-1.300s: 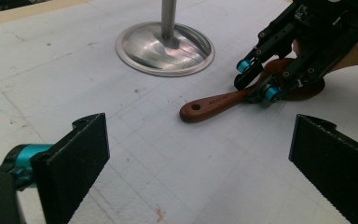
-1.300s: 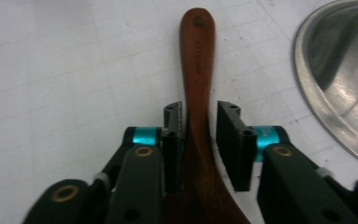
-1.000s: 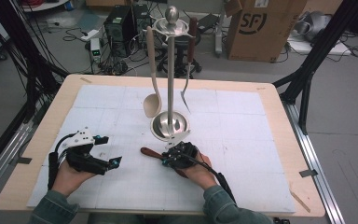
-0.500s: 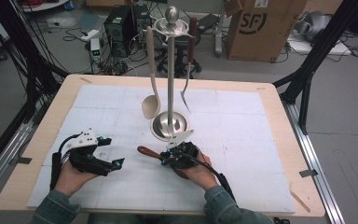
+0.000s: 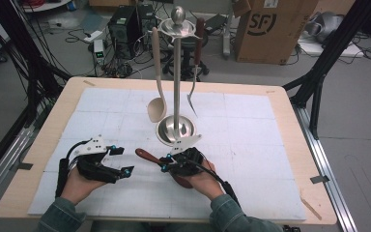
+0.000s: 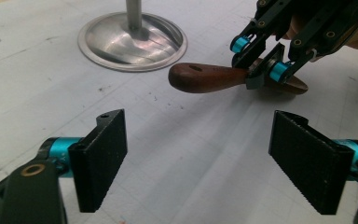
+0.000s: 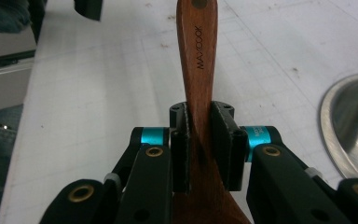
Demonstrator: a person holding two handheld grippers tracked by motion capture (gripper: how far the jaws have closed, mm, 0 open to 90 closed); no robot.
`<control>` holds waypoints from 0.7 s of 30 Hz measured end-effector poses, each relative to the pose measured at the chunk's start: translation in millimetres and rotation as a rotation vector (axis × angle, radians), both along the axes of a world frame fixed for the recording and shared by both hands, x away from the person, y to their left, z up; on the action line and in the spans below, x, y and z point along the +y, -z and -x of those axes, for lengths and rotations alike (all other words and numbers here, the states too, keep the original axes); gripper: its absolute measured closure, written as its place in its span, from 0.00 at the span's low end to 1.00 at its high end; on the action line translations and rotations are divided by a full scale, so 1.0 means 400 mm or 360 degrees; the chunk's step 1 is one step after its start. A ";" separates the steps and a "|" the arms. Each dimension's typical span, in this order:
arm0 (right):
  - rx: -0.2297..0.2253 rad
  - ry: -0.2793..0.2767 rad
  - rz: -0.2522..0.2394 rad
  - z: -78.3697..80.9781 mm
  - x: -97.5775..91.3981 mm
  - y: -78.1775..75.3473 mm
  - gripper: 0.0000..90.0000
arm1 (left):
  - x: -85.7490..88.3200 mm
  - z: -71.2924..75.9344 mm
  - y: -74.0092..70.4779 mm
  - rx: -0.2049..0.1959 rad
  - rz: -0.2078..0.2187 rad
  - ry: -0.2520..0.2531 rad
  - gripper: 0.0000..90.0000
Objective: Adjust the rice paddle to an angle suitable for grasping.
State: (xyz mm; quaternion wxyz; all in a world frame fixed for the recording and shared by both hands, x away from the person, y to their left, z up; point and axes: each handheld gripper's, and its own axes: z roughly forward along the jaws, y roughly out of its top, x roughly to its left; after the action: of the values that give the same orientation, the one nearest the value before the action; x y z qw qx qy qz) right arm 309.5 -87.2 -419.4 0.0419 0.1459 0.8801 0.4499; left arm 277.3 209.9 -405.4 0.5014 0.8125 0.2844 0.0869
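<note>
White gridded matting (image 5: 251, 145) covers the wooden table (image 5: 290, 101), and cables and a cardboard box are seen on the floor behind it.

Nearest to the person, the left gripper (image 5: 118, 159) is held low over the mat at about 7 o'clock from the stand. Its jaws are spread, although they have just been closing a little, and nothing is between them; in the left gripper view only bare mat is seen between the two black pads (image 6: 100, 158).

Just beside it, toward 3 o'clock, the right gripper (image 5: 166, 162) is pinching the wooden-handled utensil (image 7: 196, 56). In the right gripper view the handle is clamped between both pads (image 7: 181, 149) at its narrow part, and the rounded end with the hanging hole sticks out toward 12 o'clock, past the jaws. Which head the utensil has cannot be told, because it is hidden under the gripper and the hand.

Farther away, at 12 o'clock from the right gripper, the steel stand (image 5: 176, 92) is placed, with a pale ladle (image 5: 156, 104) and a fork (image 5: 193, 96) hanging already from its top ring.

So the work is judged to be partly done: two pieces are hung, one piece is grasped but low near the mat. Lifting it and hooking its hole on the ring is left to do.
</note>
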 end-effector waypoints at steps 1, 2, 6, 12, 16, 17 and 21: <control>-0.0001 -0.0003 -0.0007 0.001 0.002 -0.001 0.87 | -0.001 0.000 0.000 -0.0003 -0.0005 0.0010 0.26; -0.0003 -0.0009 -0.0016 0.003 0.004 -0.003 0.87 | -0.003 0.001 0.000 -0.0002 0.0004 0.0013 0.28; -0.0012 -0.0022 -0.0033 0.009 0.016 -0.006 0.87 | -0.009 0.001 0.000 0.0001 0.0010 0.0042 0.33; -0.0011 -0.0029 -0.0079 0.014 0.030 -0.011 0.87 | -0.018 0.002 0.003 0.0025 0.0015 0.0051 0.37; -0.0019 -0.0031 -0.0104 0.013 0.034 -0.013 0.87 | -0.025 0.003 0.002 0.0025 0.0016 0.0075 0.39; -0.0008 -0.0031 -0.0108 0.014 0.034 -0.013 0.87 | -0.026 0.004 0.002 0.0025 0.0019 0.0078 0.39; 0.0013 -0.0022 -0.0100 0.013 0.035 -0.010 0.87 | -0.030 0.006 0.000 0.0023 0.0032 0.0093 0.39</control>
State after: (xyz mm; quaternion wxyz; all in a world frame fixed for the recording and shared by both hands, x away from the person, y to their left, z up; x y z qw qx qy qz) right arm 304.1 -73.2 -415.3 0.0308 0.1429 0.8666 0.4770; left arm 274.9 197.8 -405.2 0.5098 0.8160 0.2649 0.0636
